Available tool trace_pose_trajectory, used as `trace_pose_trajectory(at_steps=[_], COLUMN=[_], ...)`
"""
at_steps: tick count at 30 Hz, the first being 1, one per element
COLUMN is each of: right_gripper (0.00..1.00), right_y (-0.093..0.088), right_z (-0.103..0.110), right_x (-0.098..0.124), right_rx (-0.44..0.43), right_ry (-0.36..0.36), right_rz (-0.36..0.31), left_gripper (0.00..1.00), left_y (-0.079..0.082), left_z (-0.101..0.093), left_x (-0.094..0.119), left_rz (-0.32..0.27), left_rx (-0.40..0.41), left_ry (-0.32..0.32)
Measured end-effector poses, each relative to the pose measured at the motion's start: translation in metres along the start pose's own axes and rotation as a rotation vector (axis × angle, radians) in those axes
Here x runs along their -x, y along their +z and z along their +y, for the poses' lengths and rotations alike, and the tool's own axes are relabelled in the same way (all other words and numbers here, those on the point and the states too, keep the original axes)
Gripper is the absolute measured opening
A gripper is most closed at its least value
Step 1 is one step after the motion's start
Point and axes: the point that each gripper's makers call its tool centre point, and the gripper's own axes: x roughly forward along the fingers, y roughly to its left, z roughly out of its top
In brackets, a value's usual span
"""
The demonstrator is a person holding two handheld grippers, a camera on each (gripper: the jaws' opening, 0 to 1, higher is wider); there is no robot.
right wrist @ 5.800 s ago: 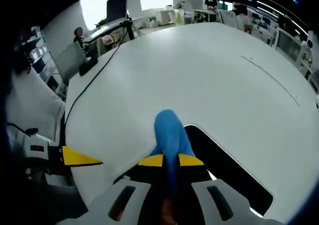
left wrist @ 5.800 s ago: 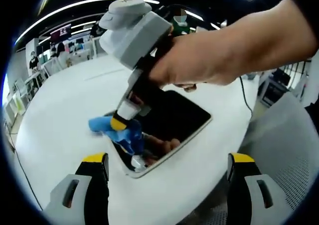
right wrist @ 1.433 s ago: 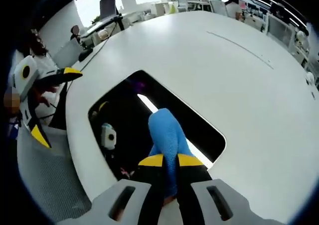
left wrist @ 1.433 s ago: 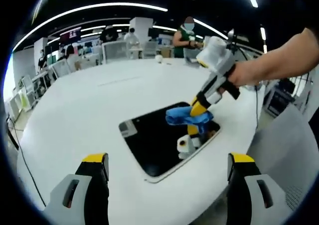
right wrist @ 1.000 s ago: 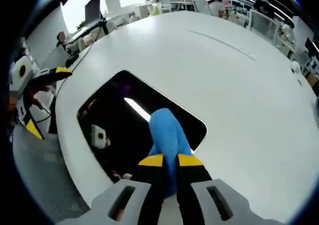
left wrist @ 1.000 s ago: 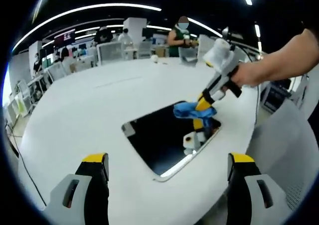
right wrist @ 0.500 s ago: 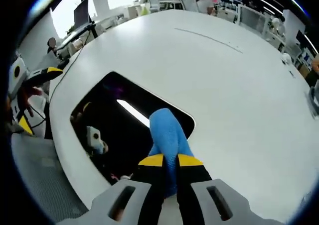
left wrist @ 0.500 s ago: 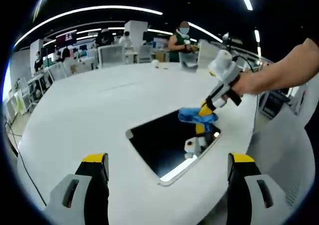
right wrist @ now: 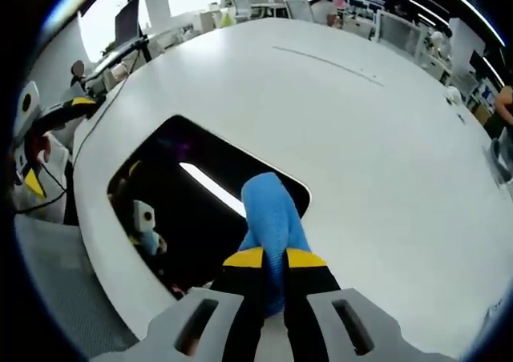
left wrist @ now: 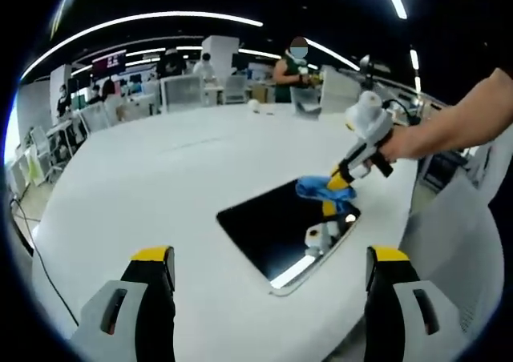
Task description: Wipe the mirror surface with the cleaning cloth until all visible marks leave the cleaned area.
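Mirror (left wrist: 287, 231) (right wrist: 187, 214): flat on the table's near edge, a dark glossy rectangle with rounded corners and a thin pale rim, reflecting a ceiling strip light; in the left gripper view at about 1 o'clock from the open jaws, long axis running from 7 toward 1 o'clock. In the right gripper view, spread from 9 to 12 o'clock of the jaws. No marks discernible on the glass at this size.

Table (left wrist: 144, 170) (right wrist: 345, 122): large, round, matte white, smooth, with a faint seam line across the far side.

Right gripper (left wrist: 341, 183) (right wrist: 275, 257): clearly the nearer one, poised over the mirror's 2 o'clock corner as seen from the left gripper view, jaws clamped on the cloth, yellow tips meeting around it.

Left gripper (left wrist: 268, 258): well apart from the mirror, jaws spread wide, holding nothing.

Cleaning cloth (left wrist: 319, 190) (right wrist: 270, 210): bright blue, soft, finely textured weave, bunched into a rounded wad projecting past the jaw tips toward 12 o'clock, over the mirror's edge; contact with the glass not certain. Likely next: a stroke along the long axis toward the untouched end.
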Motion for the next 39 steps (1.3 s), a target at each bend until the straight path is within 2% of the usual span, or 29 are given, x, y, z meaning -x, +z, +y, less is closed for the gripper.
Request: trace_pose_trajectory(at_steps=[8, 10, 16, 28, 39], right_gripper=[0.03, 0.03, 0.03, 0.03, 0.03], right_y=[-0.006, -0.009, -0.015, -0.031, -0.041], right_z=[0.006, 0.008, 0.013, 0.024, 0.032], right_x=[0.003, 0.005, 0.009, 0.017, 0.023], right_rx=[0.009, 0.017, 0.03, -0.018, -0.018], right_ry=[-0.006, -0.004, -0.007, -0.005, -0.006], right_rz=[0.016, 0.024, 0.033, 0.047, 0.038], left_gripper=[1.0, 1.0, 1.0, 1.0, 1.0], left_y=[0.005, 0.007, -0.002, -0.008, -0.01], left_z=[0.01, 0.009, 0.012, 0.028, 0.029], left_x=[0.004, 0.004, 0.004, 0.015, 0.02], left_rz=[-0.026, -0.045, -0.02, -0.014, -0.015], left_rx=[0.017, 0.055, 0.022, 0.067, 0.064], left_ry=[0.024, 0.015, 0.018, 0.036, 0.041])
